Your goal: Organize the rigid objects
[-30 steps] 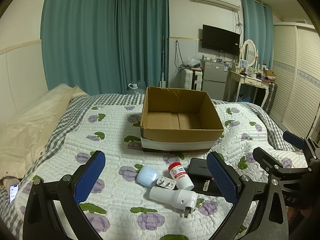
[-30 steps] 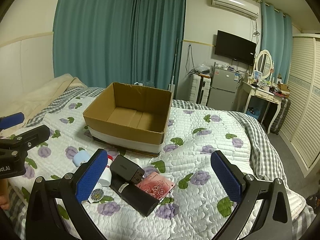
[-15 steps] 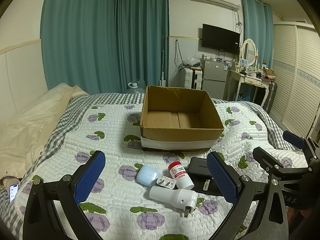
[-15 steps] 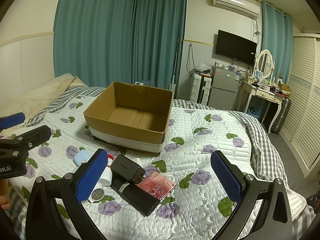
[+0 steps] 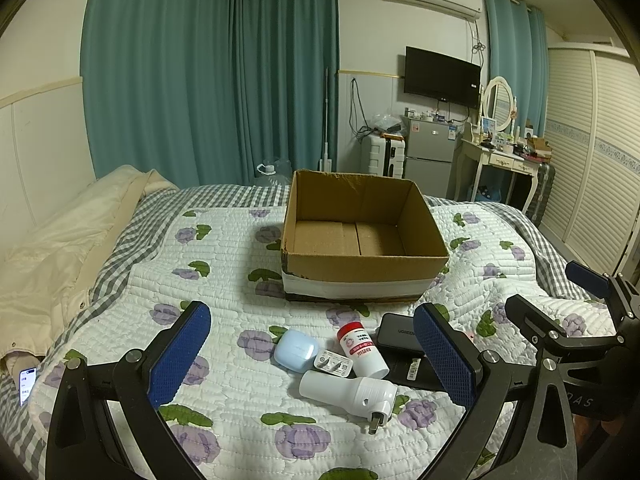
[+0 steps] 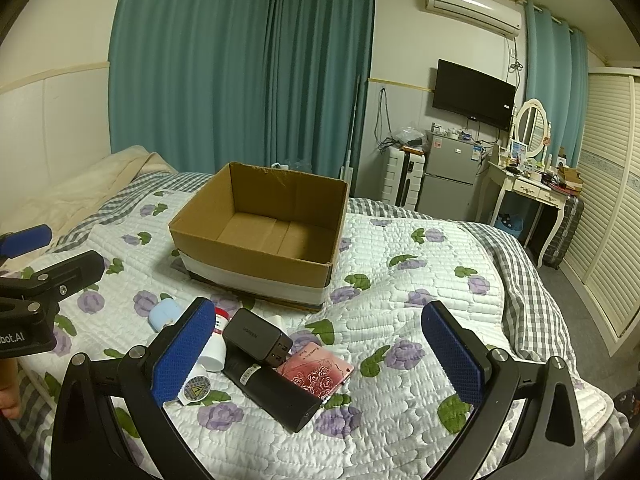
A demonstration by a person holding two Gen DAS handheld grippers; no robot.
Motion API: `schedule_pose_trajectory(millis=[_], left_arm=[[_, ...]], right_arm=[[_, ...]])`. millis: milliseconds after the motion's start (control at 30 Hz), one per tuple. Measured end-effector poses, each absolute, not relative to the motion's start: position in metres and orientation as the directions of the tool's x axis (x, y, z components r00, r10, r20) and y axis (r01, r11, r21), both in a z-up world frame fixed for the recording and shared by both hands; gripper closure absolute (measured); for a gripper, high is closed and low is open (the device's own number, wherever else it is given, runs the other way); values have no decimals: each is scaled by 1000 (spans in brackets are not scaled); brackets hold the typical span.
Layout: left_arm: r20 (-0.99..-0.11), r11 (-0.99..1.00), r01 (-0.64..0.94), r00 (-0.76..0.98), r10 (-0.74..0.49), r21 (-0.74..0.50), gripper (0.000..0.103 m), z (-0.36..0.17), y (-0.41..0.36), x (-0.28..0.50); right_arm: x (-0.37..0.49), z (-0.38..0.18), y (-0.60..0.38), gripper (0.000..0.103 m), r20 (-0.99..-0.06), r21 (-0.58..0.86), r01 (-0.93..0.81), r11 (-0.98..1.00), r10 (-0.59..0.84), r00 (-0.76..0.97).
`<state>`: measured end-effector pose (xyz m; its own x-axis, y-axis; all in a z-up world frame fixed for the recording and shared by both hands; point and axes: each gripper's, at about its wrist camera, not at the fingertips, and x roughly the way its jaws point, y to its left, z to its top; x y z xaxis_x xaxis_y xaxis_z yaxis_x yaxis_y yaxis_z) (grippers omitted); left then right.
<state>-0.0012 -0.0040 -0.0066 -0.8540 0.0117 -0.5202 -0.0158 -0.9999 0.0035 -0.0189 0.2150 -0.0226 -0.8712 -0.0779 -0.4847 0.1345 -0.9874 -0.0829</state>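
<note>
Lying before one cardboard box (image 5: 362,258): seven small items (image 5: 348,360).

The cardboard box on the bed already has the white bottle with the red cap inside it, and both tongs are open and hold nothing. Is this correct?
Not quite. The cardboard box is empty, as both wrist views show. The white bottle with the red cap lies on the quilt in front of the box, among the other small items. The rest is correct: the left tongs and right tongs are open and hold nothing.
</note>
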Motion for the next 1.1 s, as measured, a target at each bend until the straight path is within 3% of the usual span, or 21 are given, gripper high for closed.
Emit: schedule_pose_trajectory(millis=[733, 1100], left_arm=[[-532, -1000, -25, -847, 13, 16, 1, -2, -8, 2], [-630, -997, -4, -775, -49, 82, 2, -51, -11, -27]], right_arm=[[-15, -7, 218, 0, -500, -114, 167, -979, -89, -862], [-69, -23, 206, 0, -644, -191, 384, -903, -179, -743]])
